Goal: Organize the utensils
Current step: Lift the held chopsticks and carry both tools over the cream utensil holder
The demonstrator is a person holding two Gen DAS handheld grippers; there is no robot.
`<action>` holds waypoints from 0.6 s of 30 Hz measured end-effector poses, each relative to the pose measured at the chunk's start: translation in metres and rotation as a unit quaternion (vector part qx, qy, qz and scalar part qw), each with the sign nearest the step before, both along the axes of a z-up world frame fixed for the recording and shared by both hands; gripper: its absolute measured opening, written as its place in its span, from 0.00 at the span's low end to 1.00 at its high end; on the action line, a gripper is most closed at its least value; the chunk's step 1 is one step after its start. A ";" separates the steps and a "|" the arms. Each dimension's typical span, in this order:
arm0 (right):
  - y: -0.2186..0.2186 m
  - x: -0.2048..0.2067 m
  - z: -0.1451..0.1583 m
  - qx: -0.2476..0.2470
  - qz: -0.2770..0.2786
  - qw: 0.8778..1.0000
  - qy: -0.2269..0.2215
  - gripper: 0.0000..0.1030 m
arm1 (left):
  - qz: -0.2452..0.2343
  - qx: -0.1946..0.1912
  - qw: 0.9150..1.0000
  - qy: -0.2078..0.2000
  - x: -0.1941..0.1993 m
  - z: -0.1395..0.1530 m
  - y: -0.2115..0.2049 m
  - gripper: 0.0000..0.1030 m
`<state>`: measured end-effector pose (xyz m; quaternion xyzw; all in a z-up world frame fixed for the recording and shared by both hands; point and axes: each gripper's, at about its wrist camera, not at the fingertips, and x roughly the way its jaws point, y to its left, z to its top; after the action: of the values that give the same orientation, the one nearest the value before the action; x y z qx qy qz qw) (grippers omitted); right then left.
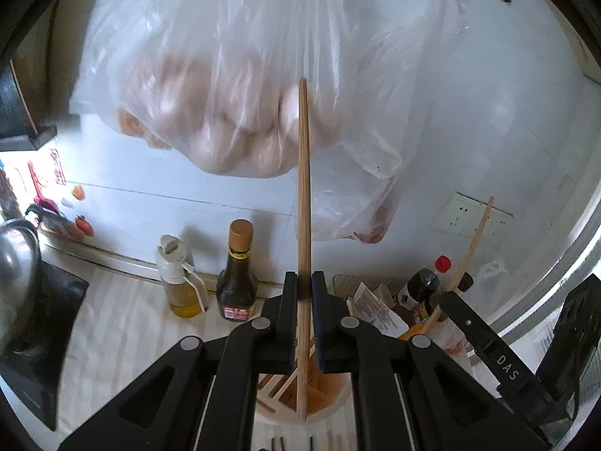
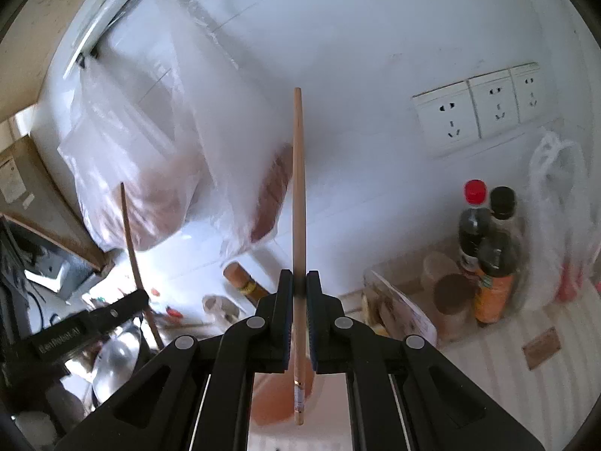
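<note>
So both grippers are clamped on one chopstick each, left gripper [image 1: 304, 282] pinching the left chopstick [image 1: 303, 173], right gripper [image 2: 299, 280] on the right chopstick [image 2: 298, 188], low on the shaft; light, stiff, smooth wood, probably pivots easily; orange holder [image 1: 323, 394] right below; plastic bags [image 1: 233, 75] beyond.
</note>
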<state>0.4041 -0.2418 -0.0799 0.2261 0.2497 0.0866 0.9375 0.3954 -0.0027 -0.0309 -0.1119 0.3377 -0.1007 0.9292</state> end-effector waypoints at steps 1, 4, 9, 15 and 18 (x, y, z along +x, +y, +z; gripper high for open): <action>0.001 0.005 -0.003 0.001 -0.001 1.000 -0.004 0.07 | 0.002 0.000 1.000 0.001 0.003 -0.003 -0.001 0.04; 0.004 0.015 -0.009 0.001 0.003 1.000 -0.014 0.07 | 0.001 0.005 1.000 0.006 0.008 -0.013 -0.007 0.04; 0.009 0.028 -0.031 0.010 0.012 1.000 -0.024 0.07 | 0.000 0.016 1.000 0.022 0.010 -0.032 -0.016 0.04; 0.011 0.030 -0.049 0.013 0.038 0.999 -0.020 0.07 | -0.005 0.029 0.999 0.040 0.006 -0.047 -0.021 0.05; 0.015 0.024 -0.053 0.003 0.056 0.998 -0.019 0.07 | -0.008 0.025 0.999 0.048 0.003 -0.052 -0.021 0.05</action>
<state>0.4281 -0.2266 -0.1333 0.2126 0.2437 0.1441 0.9352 0.3983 -0.0237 -0.0824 -0.0907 0.3851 -0.0942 0.9136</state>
